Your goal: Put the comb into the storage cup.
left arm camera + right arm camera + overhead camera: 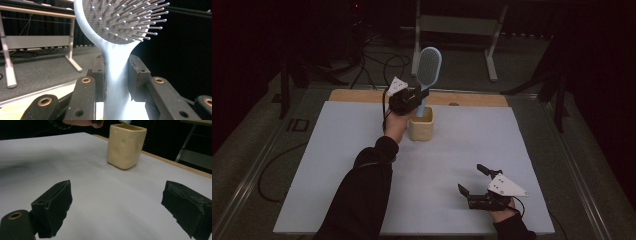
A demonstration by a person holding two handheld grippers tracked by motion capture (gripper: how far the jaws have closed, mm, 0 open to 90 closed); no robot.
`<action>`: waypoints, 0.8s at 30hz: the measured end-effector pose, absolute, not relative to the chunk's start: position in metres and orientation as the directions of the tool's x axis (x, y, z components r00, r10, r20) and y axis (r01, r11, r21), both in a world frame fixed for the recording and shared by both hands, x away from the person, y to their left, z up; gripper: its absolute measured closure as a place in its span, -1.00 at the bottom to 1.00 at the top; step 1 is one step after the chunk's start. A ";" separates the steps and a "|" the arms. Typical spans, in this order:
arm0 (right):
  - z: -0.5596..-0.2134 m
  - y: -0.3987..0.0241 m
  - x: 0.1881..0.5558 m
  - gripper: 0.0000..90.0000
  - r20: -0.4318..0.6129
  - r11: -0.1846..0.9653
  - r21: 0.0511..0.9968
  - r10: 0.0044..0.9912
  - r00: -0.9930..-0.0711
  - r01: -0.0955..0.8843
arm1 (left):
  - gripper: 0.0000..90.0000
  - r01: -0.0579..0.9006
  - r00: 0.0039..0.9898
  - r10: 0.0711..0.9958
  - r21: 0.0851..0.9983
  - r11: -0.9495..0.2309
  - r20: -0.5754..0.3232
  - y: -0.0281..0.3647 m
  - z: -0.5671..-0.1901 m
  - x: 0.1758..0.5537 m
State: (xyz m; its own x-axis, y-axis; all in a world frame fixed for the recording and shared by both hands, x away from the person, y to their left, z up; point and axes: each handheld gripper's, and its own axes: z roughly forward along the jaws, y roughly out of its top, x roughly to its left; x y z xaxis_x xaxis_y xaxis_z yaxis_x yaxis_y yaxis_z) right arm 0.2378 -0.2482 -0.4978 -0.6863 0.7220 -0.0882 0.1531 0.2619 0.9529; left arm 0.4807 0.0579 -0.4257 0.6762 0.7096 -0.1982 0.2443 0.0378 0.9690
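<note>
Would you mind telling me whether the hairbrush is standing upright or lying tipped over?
Upright: the hairbrush stands handle-down in the cream cup, bristled head on top, with the left gripper shut on its handle.

The bench [362,165] is covered by a pale sheet, with a strip of bare wood [362,96] showing along its far edge, and it stands on a grey-green carpeted floor [257,135]. Beyond it a light metal frame stand [452,25] rests on two long feet, and black cables [377,62] snake over the floor beside it. The back of the room is dark, hung with black curtains [37,27], and a tiny red light [357,6] glows there.
</note>
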 end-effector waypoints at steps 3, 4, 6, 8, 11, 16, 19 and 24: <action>-0.498 -0.248 0.238 -0.80 -0.089 0.261 0.953 0.722 -0.686 0.151 | 0.56 0.229 0.679 0.711 0.973 0.031 -0.183 0.057 -0.430 0.479; -0.498 -0.248 0.238 -0.80 -0.091 0.262 0.953 0.722 -0.686 0.150 | 0.56 0.219 0.679 0.713 0.975 0.033 -0.177 0.057 -0.431 0.478; -0.498 -0.248 0.238 -0.80 -0.092 0.263 0.953 0.722 -0.686 0.150 | 0.56 0.211 0.680 0.712 0.977 0.035 -0.172 0.057 -0.433 0.477; -0.498 -0.248 0.238 -0.80 -0.093 0.265 0.953 0.721 -0.687 0.149 | 0.56 0.203 0.678 0.712 0.978 0.057 -0.182 0.058 -0.438 0.474; -0.498 -0.248 0.238 -0.80 -0.092 0.264 0.953 0.721 -0.686 0.150 | 0.56 0.205 0.675 0.716 0.978 0.047 -0.177 0.057 -0.443 0.473; -0.498 -0.248 0.238 -0.80 -0.087 0.262 0.953 0.721 -0.687 0.154 | 0.56 0.203 0.679 0.714 0.978 0.040 -0.170 0.055 -0.451 0.469; -0.498 -0.248 0.238 -0.80 -0.090 0.265 0.952 0.721 -0.687 0.153 | 0.56 0.208 0.680 0.713 0.977 0.036 -0.171 0.053 -0.452 0.468; -0.497 -0.248 0.237 -0.80 -0.088 0.260 0.954 0.722 -0.686 0.151 | 0.56 0.199 0.685 0.717 0.980 -0.011 -0.131 0.050 -0.455 0.466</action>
State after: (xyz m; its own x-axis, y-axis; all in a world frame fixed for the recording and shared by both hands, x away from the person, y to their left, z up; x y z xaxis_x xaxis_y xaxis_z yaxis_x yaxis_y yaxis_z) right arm 0.2370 -0.2479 -0.4971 -0.6857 0.7224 -0.0884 0.1511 0.2602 0.9537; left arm 0.4655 0.0496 -0.4554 0.6846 0.7171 -0.1310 0.1994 -0.0113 0.9798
